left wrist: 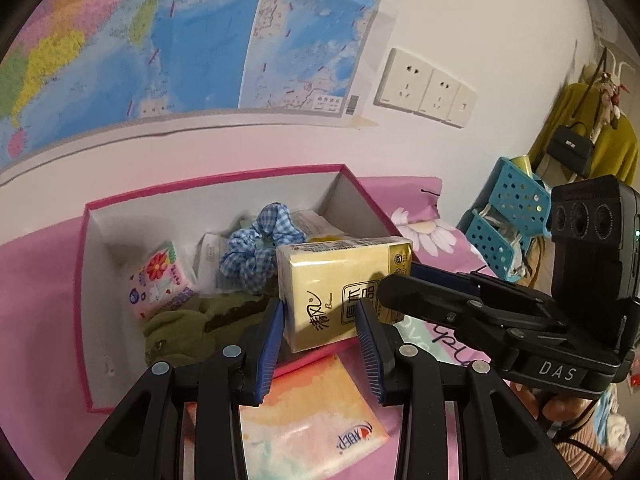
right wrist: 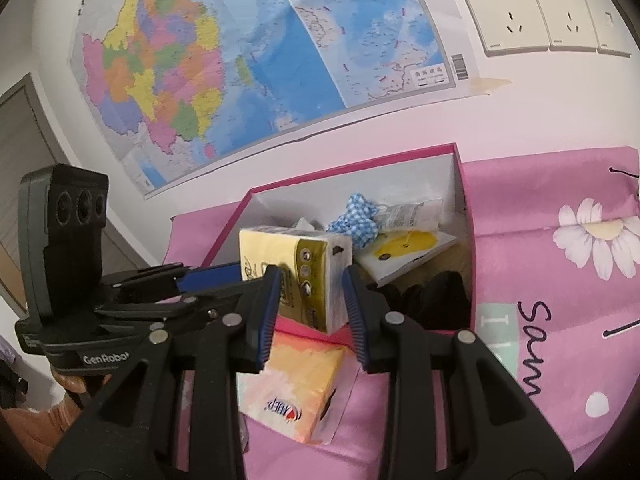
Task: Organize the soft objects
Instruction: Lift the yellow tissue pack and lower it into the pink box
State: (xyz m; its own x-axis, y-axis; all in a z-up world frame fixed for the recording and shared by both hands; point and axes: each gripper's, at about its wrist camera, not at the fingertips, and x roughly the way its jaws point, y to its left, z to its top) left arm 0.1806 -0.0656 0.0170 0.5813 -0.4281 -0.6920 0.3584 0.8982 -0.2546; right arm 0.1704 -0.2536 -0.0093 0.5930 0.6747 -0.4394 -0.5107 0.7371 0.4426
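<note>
A yellow tissue pack (left wrist: 344, 284) hangs over the near edge of the pink-rimmed box (left wrist: 216, 179), held from two sides. My left gripper (left wrist: 320, 312) is shut on its lower part, blue pads on either side. My right gripper (left wrist: 400, 282) comes in from the right and pinches the pack's right end. In the right wrist view the tissue pack (right wrist: 296, 268) sits between my right gripper (right wrist: 310, 280) pads, and my left gripper (right wrist: 228, 282) clamps its left end. Inside the box (right wrist: 352, 164) lie a blue gingham scrunchie (left wrist: 260, 248), a flowered tissue packet (left wrist: 160, 280) and a green plush (left wrist: 188, 324).
An orange pastel tissue packet (left wrist: 316, 412) lies on the pink flowered sheet (right wrist: 560, 280) just in front of the box. A teal perforated basket (left wrist: 508, 216) stands at the right. A map and wall sockets (left wrist: 424, 88) are behind. A hand (left wrist: 560, 404) holds the right gripper.
</note>
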